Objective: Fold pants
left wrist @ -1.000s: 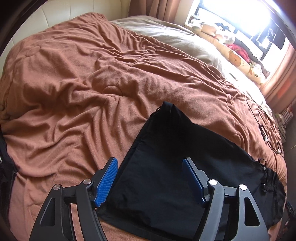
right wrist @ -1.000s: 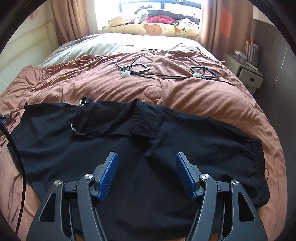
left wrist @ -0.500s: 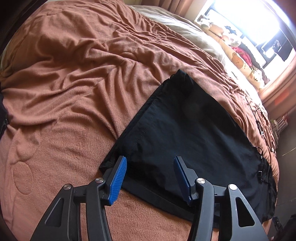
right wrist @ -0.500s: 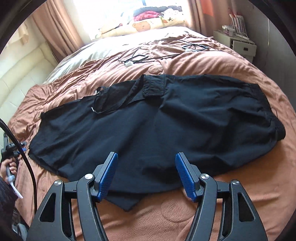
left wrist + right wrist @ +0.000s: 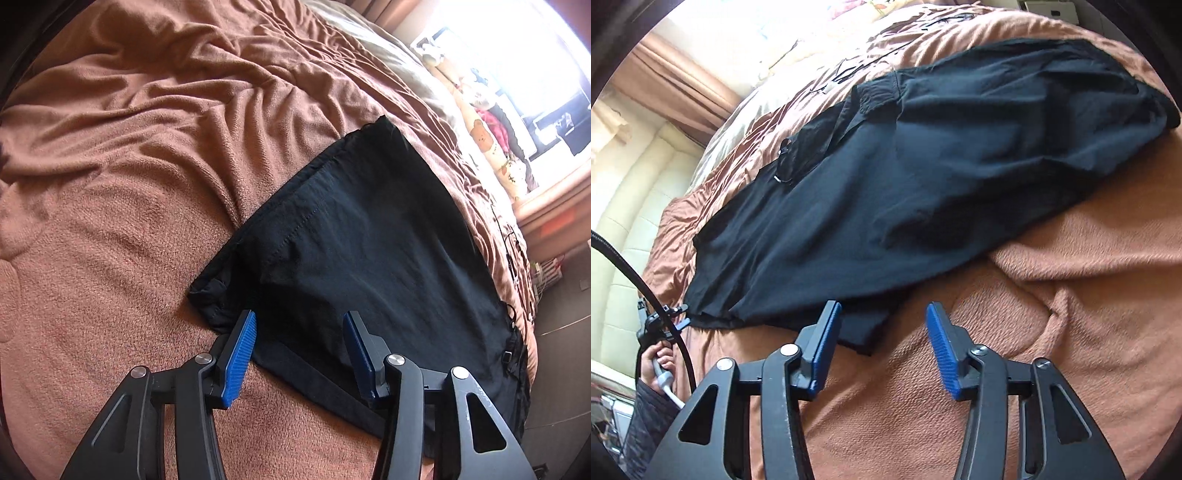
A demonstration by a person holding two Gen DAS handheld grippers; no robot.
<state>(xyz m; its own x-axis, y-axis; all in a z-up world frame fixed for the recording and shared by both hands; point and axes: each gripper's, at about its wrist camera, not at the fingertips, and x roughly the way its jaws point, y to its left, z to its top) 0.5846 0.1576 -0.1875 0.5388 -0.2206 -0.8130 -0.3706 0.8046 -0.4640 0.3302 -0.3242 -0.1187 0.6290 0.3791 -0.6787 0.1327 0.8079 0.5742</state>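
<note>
Black pants (image 5: 369,236), flat on brown blanket (image 5: 110,221) for folding. Left gripper (image 5: 300,334), right gripper (image 5: 882,326): jaws just narrowing, unclenched, straddling near hem, probably for pinching.

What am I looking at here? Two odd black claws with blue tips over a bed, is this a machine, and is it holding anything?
No machine: a person carries hand-held tongs in each hand, each with a camera looking along its blue pads. One picture is from the left tongs, the other from the right tongs. Black pants lie spread on a brown blanket on a bed. Both tongs have just been closing partway, but their pads press on nothing yet. The left ones straddle the pants' near edge; the right ones hover by a corner of it. The person's hand shows at the right view's edge.
</note>
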